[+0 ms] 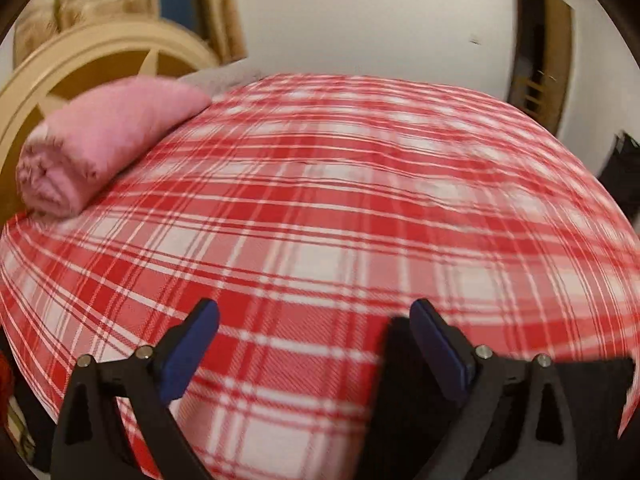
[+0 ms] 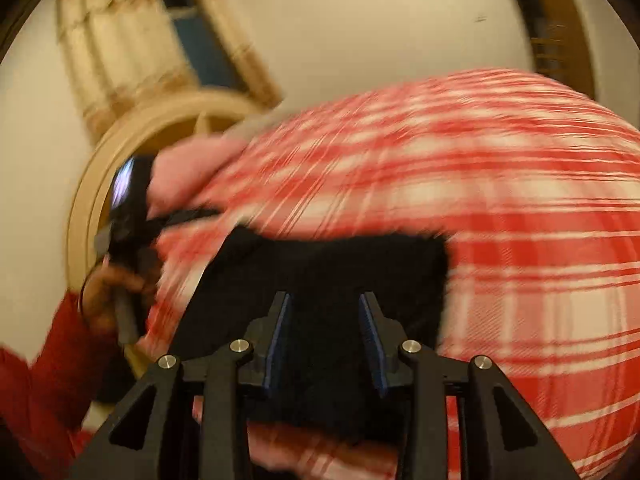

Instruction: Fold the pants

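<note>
Black pants (image 2: 320, 264) sit between my right gripper (image 2: 326, 320) fingers, grip unclear through blur.
My left gripper (image 1: 316, 336) hangs spread over the plaid bedsheet (image 1: 320, 200), pink blanket (image 1: 100, 148) beyond.

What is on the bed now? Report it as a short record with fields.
surface: bed sheet, red and white plaid
garment: black pants, lying on the sheet near the grippers
other: rolled pink blanket by the headboard
left gripper: open wide, pants edge beside one finger
right gripper: jaws partly apart over the pants; too blurred to tell if it grips
</note>
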The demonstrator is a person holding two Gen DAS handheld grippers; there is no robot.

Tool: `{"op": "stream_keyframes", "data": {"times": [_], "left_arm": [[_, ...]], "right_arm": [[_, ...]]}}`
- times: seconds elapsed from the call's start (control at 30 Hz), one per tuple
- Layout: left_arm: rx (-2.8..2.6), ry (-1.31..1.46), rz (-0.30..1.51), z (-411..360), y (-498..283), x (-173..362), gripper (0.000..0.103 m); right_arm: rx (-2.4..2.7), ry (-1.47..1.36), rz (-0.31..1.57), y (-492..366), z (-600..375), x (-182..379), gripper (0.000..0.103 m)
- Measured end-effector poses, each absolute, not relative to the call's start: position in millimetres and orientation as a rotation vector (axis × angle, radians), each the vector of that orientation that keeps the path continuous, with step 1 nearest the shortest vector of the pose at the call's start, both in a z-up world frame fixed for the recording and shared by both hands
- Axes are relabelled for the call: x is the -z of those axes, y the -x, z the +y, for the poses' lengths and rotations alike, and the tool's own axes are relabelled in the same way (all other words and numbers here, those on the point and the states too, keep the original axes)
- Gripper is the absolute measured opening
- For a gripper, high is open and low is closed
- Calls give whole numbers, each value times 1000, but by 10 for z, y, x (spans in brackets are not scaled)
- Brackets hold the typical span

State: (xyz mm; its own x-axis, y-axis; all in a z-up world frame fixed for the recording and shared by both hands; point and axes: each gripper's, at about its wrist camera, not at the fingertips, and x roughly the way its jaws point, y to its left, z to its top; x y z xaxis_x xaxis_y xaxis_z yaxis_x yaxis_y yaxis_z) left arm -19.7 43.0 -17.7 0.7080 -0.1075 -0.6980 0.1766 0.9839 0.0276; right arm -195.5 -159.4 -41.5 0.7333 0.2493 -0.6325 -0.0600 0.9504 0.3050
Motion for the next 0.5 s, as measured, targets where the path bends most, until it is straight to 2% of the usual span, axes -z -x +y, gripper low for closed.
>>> {"op": "stream_keyframes", "data": {"times": [0.1,0.2,0.43,0.5], "left_arm": [[227,-112,792,210,372,311,98],[227,-160,836,32,350,494,98],[223,-112,900,39,89,664,103],[244,-88,921,72,89,644,103]], "right_arm": [[-152,-270,819,1962,-1534,647,37],[-98,-266,863,2006,-1580,846,25],[-89,-222,866,2080,-1535,754,26],[-76,-279,794,2146,-1657,584,28]]}}
